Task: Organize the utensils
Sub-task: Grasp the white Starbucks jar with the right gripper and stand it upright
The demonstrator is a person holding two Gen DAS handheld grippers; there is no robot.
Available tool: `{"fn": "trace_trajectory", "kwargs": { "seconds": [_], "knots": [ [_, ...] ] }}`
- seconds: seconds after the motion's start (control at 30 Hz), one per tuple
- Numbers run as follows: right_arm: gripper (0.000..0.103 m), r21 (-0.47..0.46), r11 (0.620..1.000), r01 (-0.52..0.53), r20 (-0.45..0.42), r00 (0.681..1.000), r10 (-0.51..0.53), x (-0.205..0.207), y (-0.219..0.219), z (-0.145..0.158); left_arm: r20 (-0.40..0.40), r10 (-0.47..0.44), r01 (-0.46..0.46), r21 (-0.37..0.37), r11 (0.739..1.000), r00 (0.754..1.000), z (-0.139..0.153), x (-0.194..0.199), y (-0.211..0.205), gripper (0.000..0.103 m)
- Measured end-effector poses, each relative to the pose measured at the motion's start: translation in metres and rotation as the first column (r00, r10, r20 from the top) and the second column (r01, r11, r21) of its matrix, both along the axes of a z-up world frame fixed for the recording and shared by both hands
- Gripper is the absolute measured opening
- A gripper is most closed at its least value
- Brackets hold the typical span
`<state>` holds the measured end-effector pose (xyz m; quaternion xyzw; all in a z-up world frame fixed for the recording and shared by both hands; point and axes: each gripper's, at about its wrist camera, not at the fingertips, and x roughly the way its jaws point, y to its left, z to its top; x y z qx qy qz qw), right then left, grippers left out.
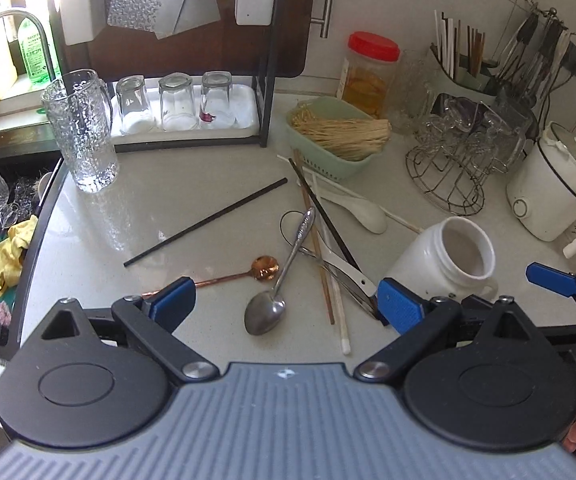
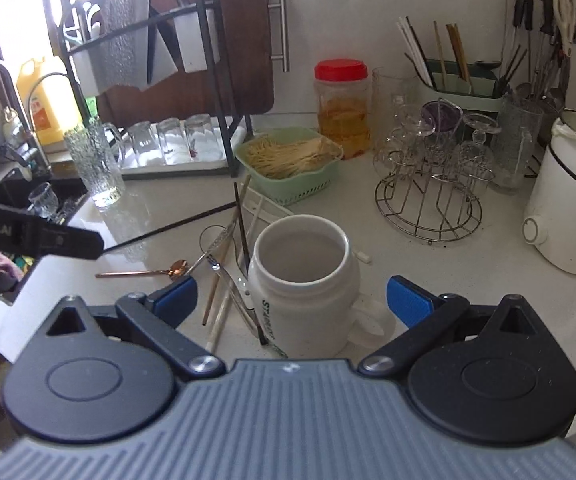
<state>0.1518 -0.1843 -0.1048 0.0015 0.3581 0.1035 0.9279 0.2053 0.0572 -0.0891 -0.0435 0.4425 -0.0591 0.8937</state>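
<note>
A loose pile of utensils lies on the white counter: a steel spoon [image 1: 278, 290], a copper spoon [image 1: 244, 274], a white ceramic spoon [image 1: 361, 210], a black chopstick [image 1: 208, 222] and several more chopsticks [image 1: 321, 256]. A white mug [image 1: 445, 262] stands empty to their right. My left gripper [image 1: 288, 306] is open just above the steel spoon's bowl. My right gripper [image 2: 291, 300] is open with its fingers either side of the mug [image 2: 303, 280], not touching it. The copper spoon [image 2: 148, 273] and chopsticks [image 2: 224, 280] lie left of the mug.
A green basket of sticks [image 1: 335, 132], a red-lidded jar [image 1: 369, 74], a wire glass rack [image 1: 453, 160], a green utensil holder [image 1: 463, 76] and a white cooker [image 1: 555, 192] stand behind. A glass pitcher [image 1: 82, 132] and dish rack are at left, by the sink [image 1: 0, 208].
</note>
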Motion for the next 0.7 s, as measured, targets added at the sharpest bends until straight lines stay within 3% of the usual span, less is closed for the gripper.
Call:
{"fn": "trace_trajectory", "kwargs": {
  "seconds": [0.43, 0.6, 0.7],
  "knots": [
    [0.103, -0.099, 0.995, 0.023, -0.067, 0.997, -0.029, 0.046, 0.016, -0.035, -0.056, -0.130, 0.128, -0.044, 0.991, 0.990, -0.038, 0.058, 0.002, 0.097],
    [0.091, -0.133, 0.991, 0.008, -0.097, 0.995, -0.022, 0.059, 0.023, -0.046, -0.072, -0.160, 0.156, -0.060, 0.986, 0.984, -0.053, 0.078, 0.001, 0.088],
    [0.092, -0.132, 0.991, 0.012, -0.111, 0.993, -0.027, 0.062, 0.024, -0.050, -0.072, -0.171, 0.165, -0.085, 0.983, 0.983, -0.059, 0.089, 0.002, 0.079]
  ]
}}
